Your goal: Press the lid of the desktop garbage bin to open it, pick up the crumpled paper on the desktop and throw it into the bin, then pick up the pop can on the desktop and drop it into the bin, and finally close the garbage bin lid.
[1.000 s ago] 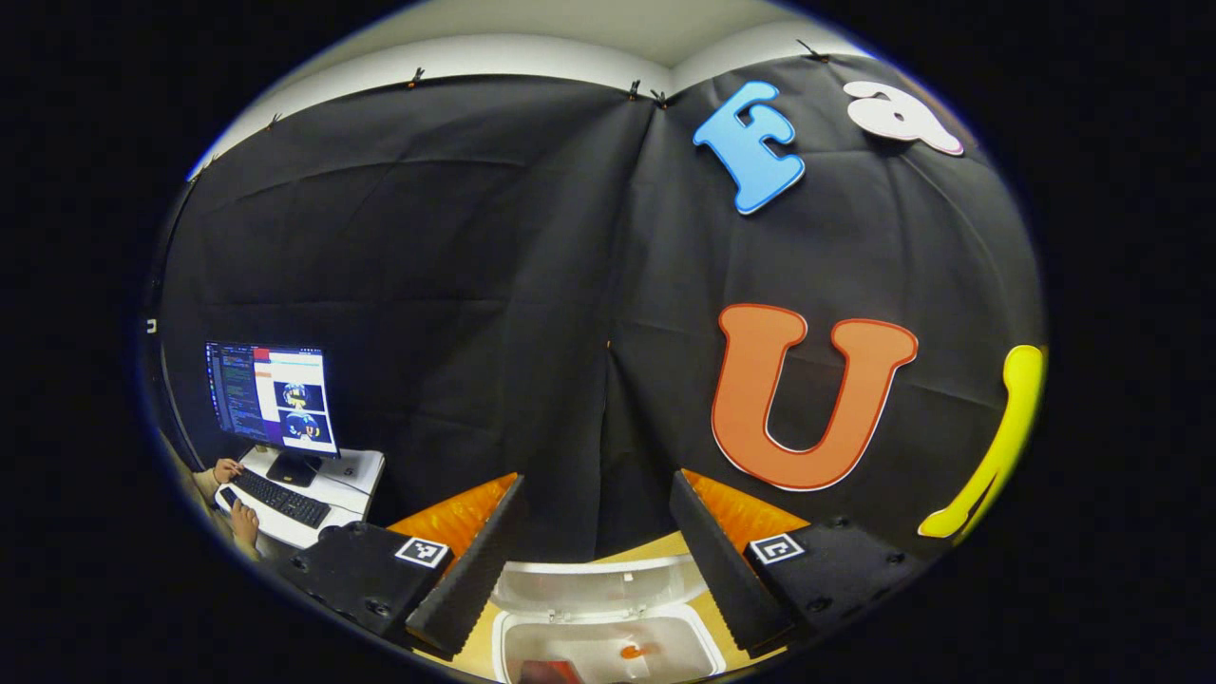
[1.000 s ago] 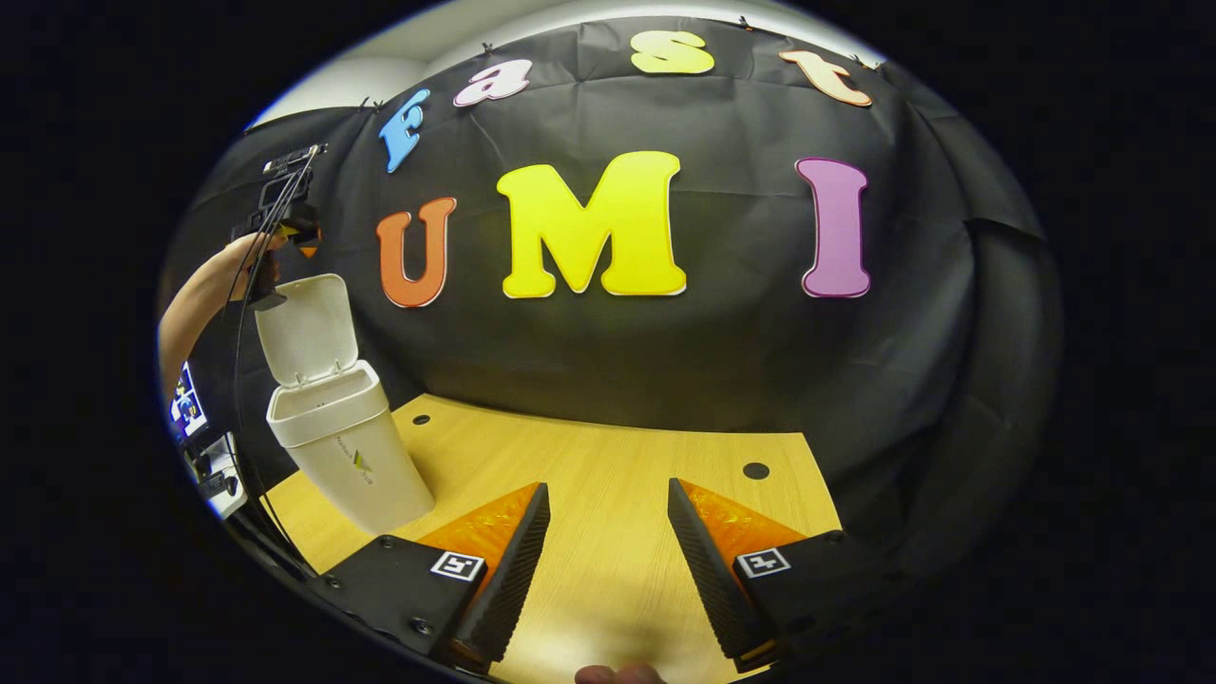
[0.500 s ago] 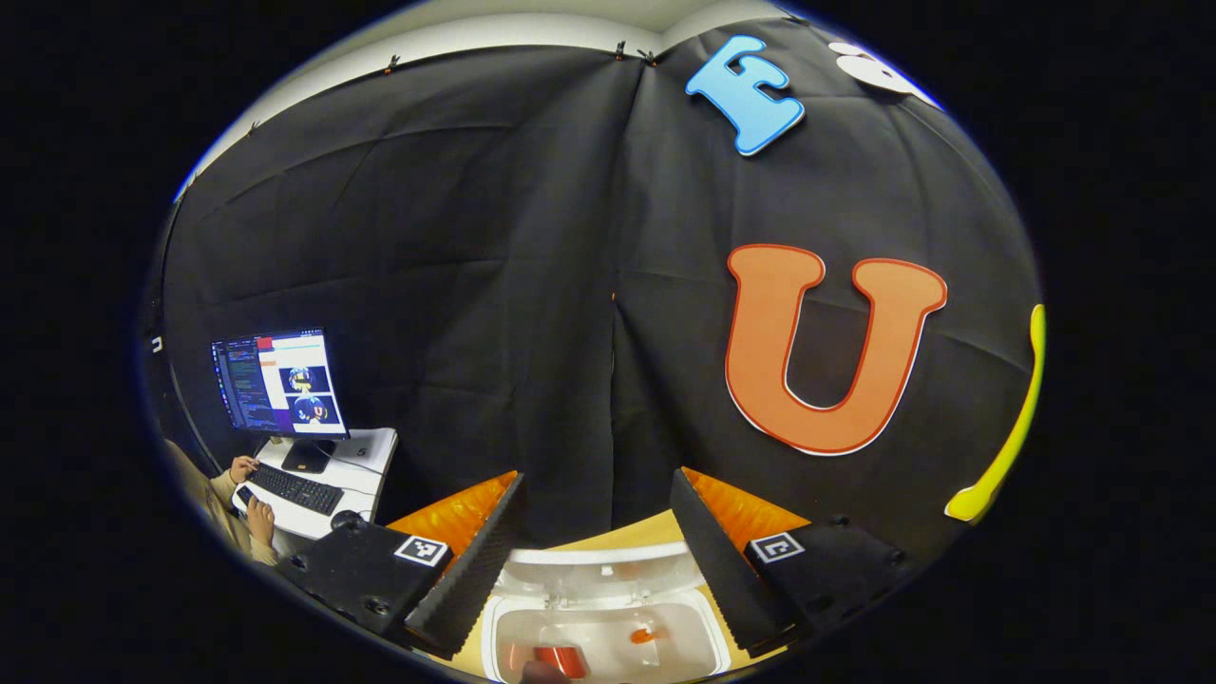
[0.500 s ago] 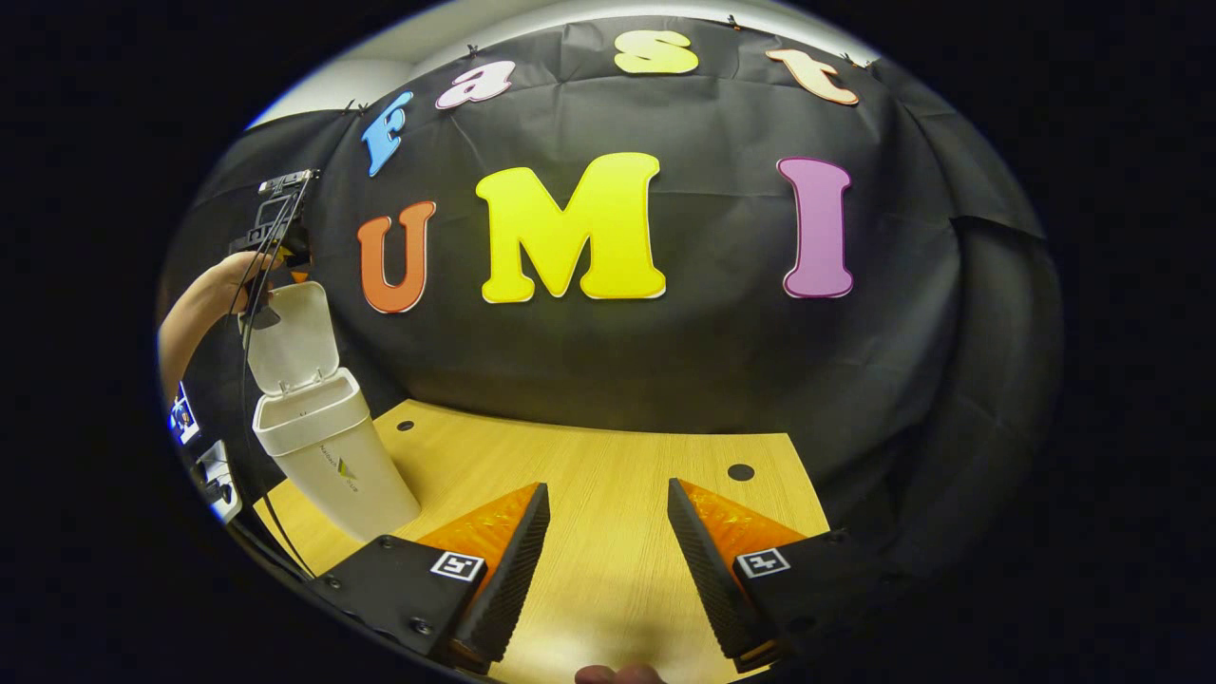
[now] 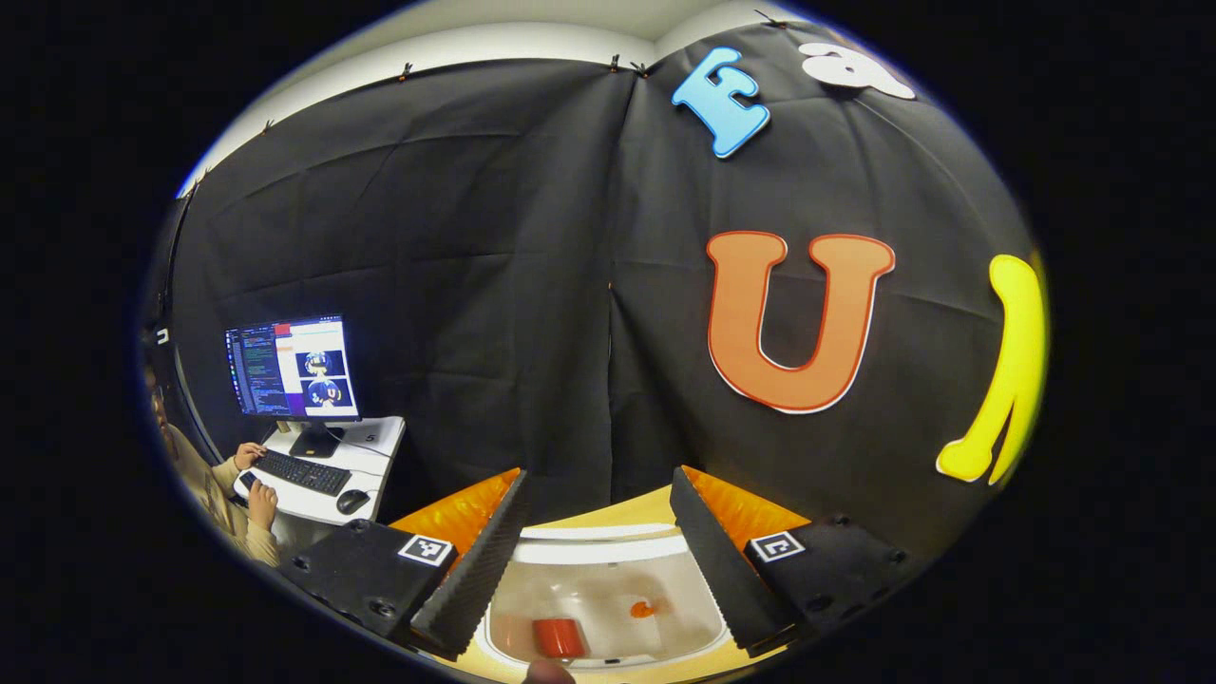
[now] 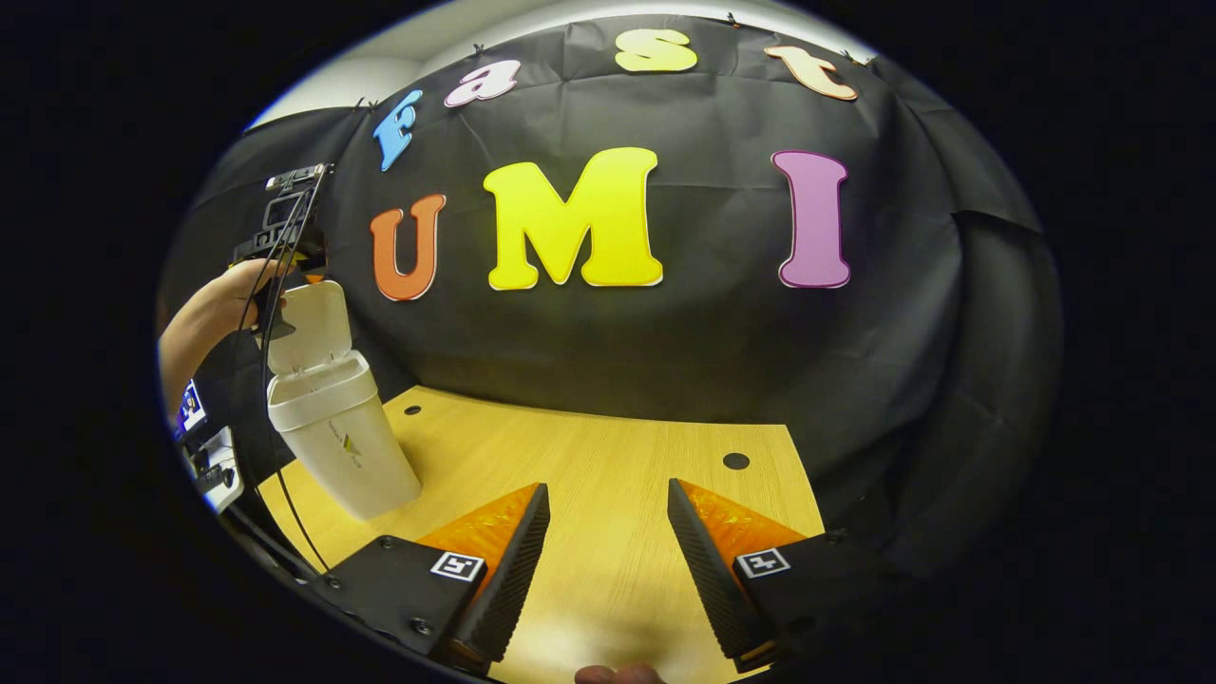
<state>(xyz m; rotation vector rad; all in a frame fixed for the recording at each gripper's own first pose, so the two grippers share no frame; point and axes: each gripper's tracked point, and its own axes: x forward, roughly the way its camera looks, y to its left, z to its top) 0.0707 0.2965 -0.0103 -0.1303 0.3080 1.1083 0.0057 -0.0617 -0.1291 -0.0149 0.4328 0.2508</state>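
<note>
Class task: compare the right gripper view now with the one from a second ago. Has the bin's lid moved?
Yes. The lid has tipped forward and down toward the bin rim; the left gripper is above and behind it.

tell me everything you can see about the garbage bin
The garbage bin is a small off-white plastic tub, tapering toward its base, with a small logo on its side. It stands on the wooden desktop near the left edge, its hinged lid raised. The left gripper hovers open above its mouth. Inside lie a red can and a small orange bit.
</note>
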